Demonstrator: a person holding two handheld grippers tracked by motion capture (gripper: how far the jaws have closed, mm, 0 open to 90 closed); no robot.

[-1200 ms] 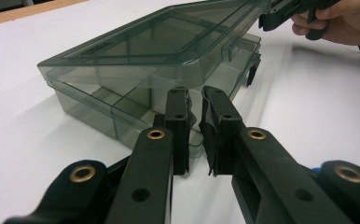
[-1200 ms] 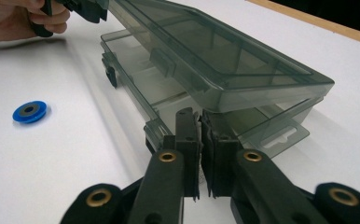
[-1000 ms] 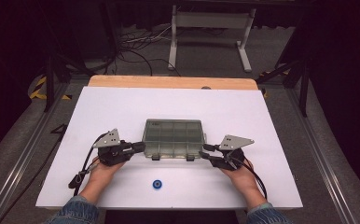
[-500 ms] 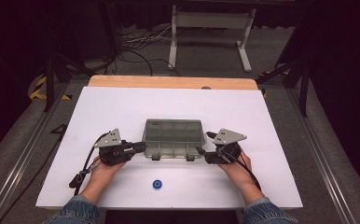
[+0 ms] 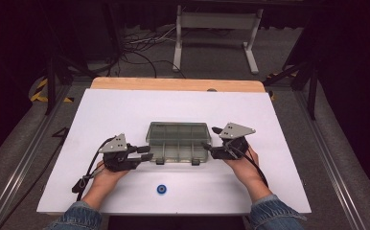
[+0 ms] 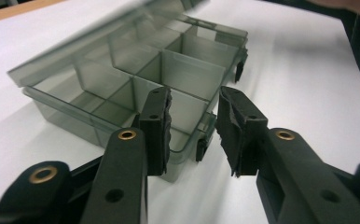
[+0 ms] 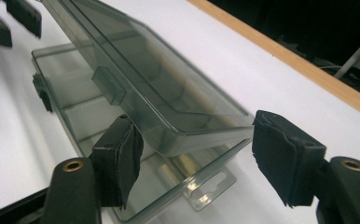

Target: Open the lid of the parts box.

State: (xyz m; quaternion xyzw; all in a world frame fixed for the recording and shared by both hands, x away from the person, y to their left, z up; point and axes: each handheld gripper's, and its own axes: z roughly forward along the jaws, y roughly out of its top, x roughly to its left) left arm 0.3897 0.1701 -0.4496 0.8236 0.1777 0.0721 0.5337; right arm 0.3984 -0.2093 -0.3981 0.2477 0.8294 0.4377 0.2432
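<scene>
Smoke-grey translucent plastic: one compartment box (image 5: 178, 142), rectangular, divided by partitions into several cells, all seemingly empty. It lay on the white table (image 5: 125, 108) near the middle, long axis running left to right across the person's front, with dark latches on the near long edge. The lid (image 7: 136, 79) stood lifted off the base, tilted up from the near side and blurred in the left gripper view; hinge presumably along the far long edge.

Right gripper (image 5: 211, 142): at the box's right short end, jaws pointing leftward at it. In the right gripper view the raised lid's corner lay between the two pads, one pad (image 7: 122, 161) under or against the lid's edge, the other (image 7: 285, 156) standing clear; jaws spread, no squeeze, lid propped rather than gripped. Left gripper (image 5: 147, 153): at the near left corner, jaws pointing rightward; its jaws had just been opening, with the corner of the base (image 6: 187, 140) and a latch just beyond the pads, nothing pinched.

Relation governing the next move, by judgement: the box lay between the two tools along its long axis, each end equally near its own hand; the lid's free edge faced the person, so swinging it back calls for a lift up and away, with the right gripper better placed.

Also present: a small blue ring (image 5: 162, 189), on the table well in front of the box, untouched
</scene>
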